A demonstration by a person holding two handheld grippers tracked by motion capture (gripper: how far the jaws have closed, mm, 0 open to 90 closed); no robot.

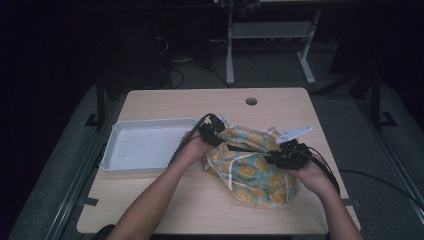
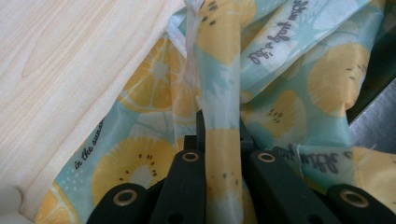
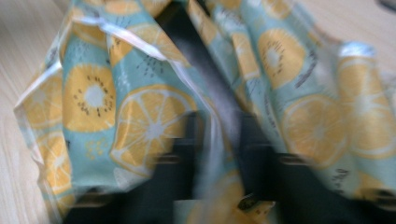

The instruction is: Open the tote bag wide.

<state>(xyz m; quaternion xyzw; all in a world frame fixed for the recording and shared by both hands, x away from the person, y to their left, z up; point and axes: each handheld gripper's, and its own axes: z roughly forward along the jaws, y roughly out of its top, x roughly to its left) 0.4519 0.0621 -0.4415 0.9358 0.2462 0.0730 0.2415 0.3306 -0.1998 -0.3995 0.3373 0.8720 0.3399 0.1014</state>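
While the bench [image 1: 165,200] carries everything, the piece I care about is the lemon-print bag [image 1: 250,172], crumpled on the wood at centre-right, just beside the white tray [image 1: 145,145] on its left. I'd judge the work in hand to be straightening or folding this bag, with both tongs already on it.

The bag's long axis runs roughly from the far left, near the tray's corner, down toward the near right edge of the bench. My left tongs [image 1: 212,131] sit at the far-left end of it and my right tongs [image 1: 286,156] at its right side, so the cloth lies between the two, neither hand clearly nearer the bulk. Any coming pull turns on that: drawing the tongs apart along this line should stretch the cloth taut.

From the left gripper view, the left tongs [image 2: 223,140] are clamped on a narrow strap or gathered fold of the bag [image 2: 299,70], which rises straight up between the jaws. The right gripper view is blurred; a fold of the bag [image 3: 140,121] seems to run down between the right tongs [image 3: 217,154], and I read them as closed on it, though less surely.
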